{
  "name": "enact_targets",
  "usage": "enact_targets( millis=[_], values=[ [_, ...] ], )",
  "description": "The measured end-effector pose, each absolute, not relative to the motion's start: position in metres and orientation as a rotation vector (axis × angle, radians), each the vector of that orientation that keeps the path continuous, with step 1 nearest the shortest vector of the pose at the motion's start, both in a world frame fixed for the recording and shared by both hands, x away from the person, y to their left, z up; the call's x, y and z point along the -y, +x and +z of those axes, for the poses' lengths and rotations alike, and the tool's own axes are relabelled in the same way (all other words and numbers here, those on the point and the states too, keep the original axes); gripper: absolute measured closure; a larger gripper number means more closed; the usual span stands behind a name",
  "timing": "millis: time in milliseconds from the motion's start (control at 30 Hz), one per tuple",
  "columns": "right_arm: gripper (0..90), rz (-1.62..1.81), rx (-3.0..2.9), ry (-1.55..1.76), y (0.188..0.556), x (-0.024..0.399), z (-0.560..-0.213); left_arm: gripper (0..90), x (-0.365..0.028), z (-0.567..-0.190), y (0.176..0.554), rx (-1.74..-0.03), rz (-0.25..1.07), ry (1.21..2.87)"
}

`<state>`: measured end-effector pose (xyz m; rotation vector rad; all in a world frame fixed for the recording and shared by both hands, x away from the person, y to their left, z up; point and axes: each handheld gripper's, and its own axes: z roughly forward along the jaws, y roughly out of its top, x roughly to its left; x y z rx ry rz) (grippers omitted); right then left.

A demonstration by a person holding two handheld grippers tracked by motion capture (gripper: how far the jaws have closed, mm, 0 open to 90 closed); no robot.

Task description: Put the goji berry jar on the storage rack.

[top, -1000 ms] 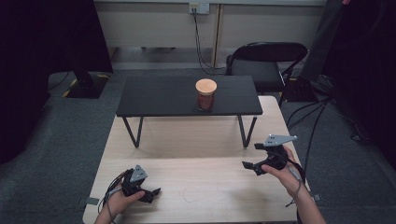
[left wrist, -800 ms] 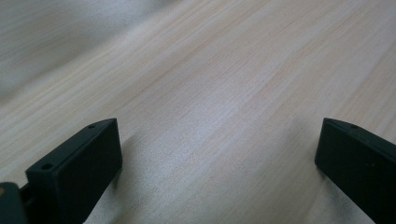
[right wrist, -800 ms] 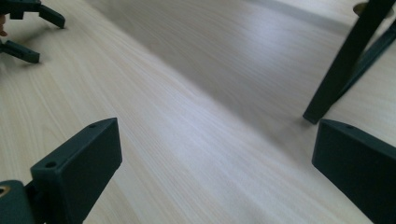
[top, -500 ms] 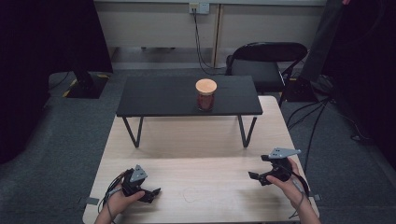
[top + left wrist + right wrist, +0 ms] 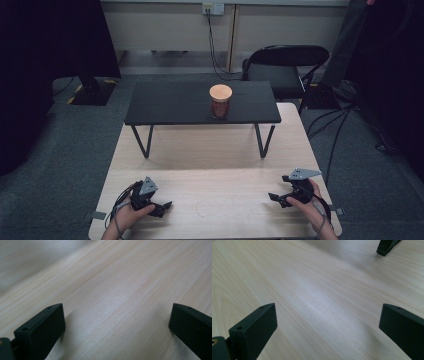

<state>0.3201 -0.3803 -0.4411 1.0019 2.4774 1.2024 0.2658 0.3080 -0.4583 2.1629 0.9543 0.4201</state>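
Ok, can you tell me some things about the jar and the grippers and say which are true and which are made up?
1. The jar stands on the small black table. True.
2. The left gripper is holding the jar. False: its jaws are open with nothing between them, low over the wooden table.
3. The jar has a round, light-coloured lid. True.
4. The right gripper is shut tight. False: its jaws stand wide apart.
5. A black chair stands behind the small black table. True.
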Motion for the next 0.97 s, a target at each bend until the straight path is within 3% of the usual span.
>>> enact_targets(
  millis=[967],
  values=[
    [0.0, 1.041, -2.468, 0.95, 0.308, 0.374, -0.451, 0.0, -0.308, -0.459, 0.265, -0.957, 0.42, 2.159]
  ],
)
